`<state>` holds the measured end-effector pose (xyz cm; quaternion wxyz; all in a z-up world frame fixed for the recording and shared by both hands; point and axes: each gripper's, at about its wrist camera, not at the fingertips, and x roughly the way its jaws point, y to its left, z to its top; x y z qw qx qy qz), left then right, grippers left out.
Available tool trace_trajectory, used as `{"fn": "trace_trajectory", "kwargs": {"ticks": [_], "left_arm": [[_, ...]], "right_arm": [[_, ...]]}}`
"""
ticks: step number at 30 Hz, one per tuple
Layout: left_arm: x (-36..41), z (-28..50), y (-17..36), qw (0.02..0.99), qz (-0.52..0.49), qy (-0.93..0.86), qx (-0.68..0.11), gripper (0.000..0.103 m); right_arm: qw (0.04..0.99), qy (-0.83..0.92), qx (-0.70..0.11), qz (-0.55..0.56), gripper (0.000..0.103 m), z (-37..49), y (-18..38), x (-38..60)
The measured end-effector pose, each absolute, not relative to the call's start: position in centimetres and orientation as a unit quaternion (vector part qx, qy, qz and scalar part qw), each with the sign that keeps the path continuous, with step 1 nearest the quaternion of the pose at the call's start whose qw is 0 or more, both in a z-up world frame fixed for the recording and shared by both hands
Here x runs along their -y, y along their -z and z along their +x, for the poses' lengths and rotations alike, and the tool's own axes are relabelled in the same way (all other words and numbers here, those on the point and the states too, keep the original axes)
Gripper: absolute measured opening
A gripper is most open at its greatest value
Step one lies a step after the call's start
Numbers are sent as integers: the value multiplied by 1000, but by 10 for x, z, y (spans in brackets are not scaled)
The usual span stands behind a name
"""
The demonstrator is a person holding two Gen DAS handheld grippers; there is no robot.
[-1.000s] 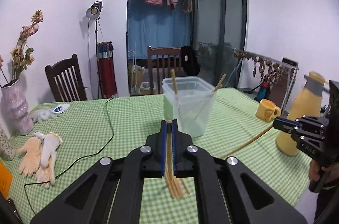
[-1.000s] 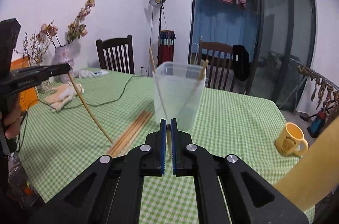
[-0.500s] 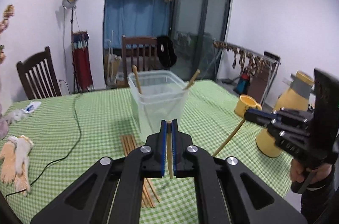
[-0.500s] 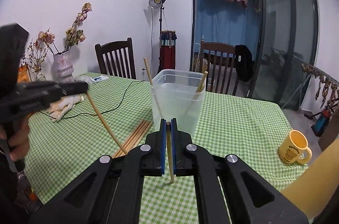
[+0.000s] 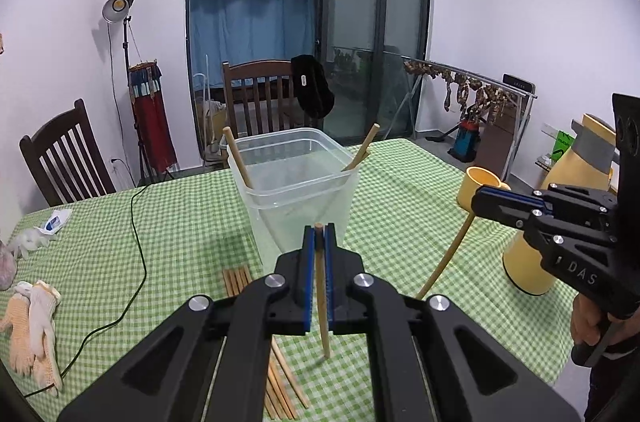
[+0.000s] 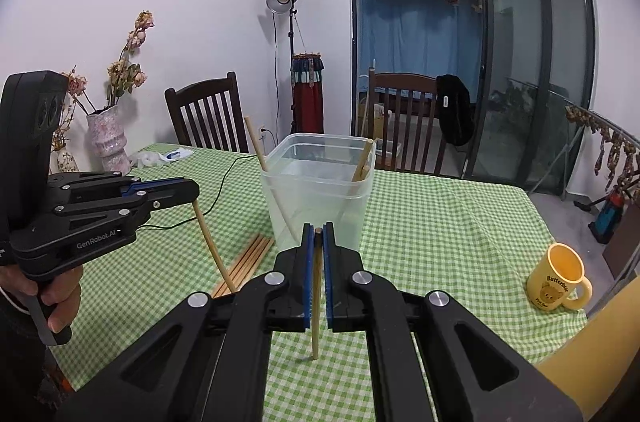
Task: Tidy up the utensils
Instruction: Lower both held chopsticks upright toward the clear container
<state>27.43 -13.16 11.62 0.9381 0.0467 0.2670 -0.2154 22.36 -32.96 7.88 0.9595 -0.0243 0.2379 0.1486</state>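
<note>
Wooden chopsticks: each one hangs clamped in a closed hand-held gripper, left and right, now nearer the clear container on the checked surface than before.

Translucent plastic container, seemingly wooden chopsticks

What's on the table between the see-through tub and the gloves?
In the left wrist view, a black cable snakes over the green checked cloth between the clear tub and the gloves; a bundle of chopsticks lies beside the tub.
</note>
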Motion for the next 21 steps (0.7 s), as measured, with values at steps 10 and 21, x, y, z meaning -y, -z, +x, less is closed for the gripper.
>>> {"fn": "trace_trajectory", "kwargs": {"ticks": [10, 21], "left_arm": [[138, 286, -114, 940, 55, 209, -265, 2], [139, 318, -141, 936, 46, 207, -282, 2]], "right_arm": [[958, -152, -243, -25, 5, 233, -81, 330], [954, -176, -240, -31, 4, 247, -108, 321]]}}
